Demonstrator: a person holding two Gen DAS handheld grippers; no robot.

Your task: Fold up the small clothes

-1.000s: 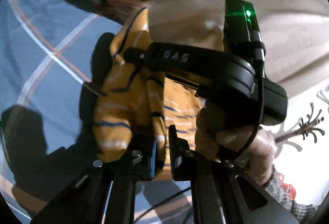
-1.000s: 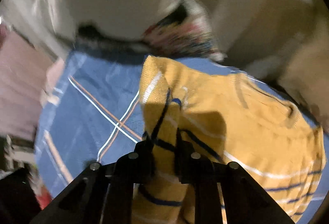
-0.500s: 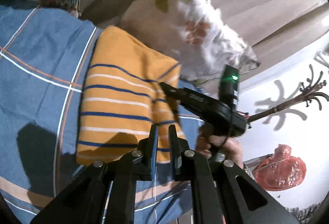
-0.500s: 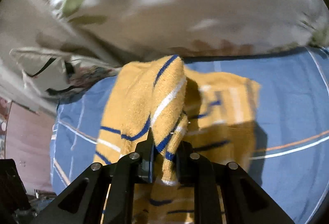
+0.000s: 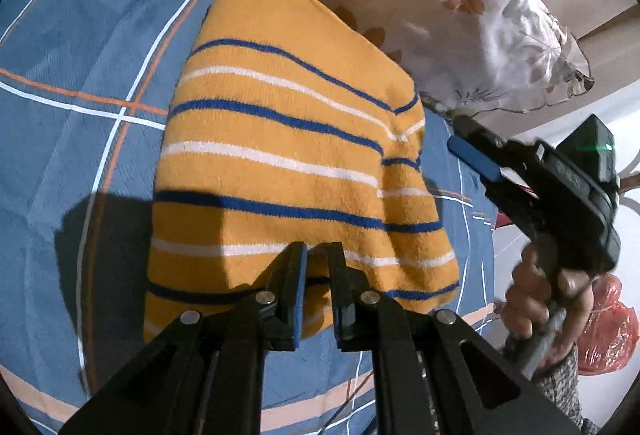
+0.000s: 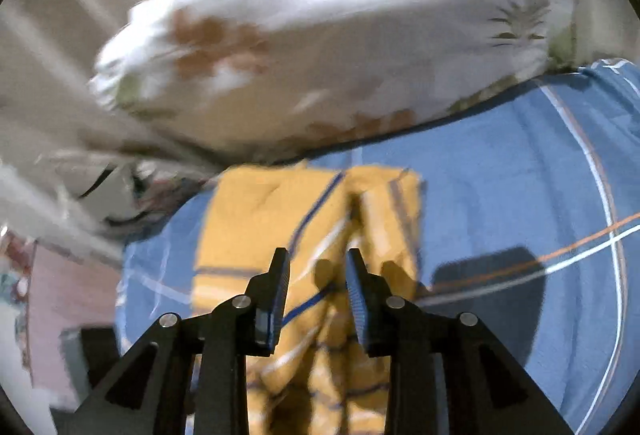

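Observation:
A small yellow sweater [image 5: 280, 163] with blue and white stripes lies folded on the blue plaid bedsheet [image 5: 80, 75]. My left gripper [image 5: 318, 255] sits at its near edge, jaws nearly closed with a narrow gap, and no cloth shows between them. In the left wrist view my right gripper [image 5: 476, 155] is held in a hand to the right of the sweater, lifted off it. In the right wrist view the right gripper [image 6: 318, 267] is open and empty above the sweater [image 6: 256, 219].
A white floral pillow [image 5: 480, 15] lies just behind the sweater, also in the right wrist view [image 6: 320, 35]. A red plastic bag [image 5: 612, 331] sits off the bed at right. Blue sheet [image 6: 520, 195] stretches to both sides.
The right gripper has let go of the sweater fold, opened, and pulled back to the right. The sweater now lies flat and folded. The left gripper has loosened slightly at the near edge.

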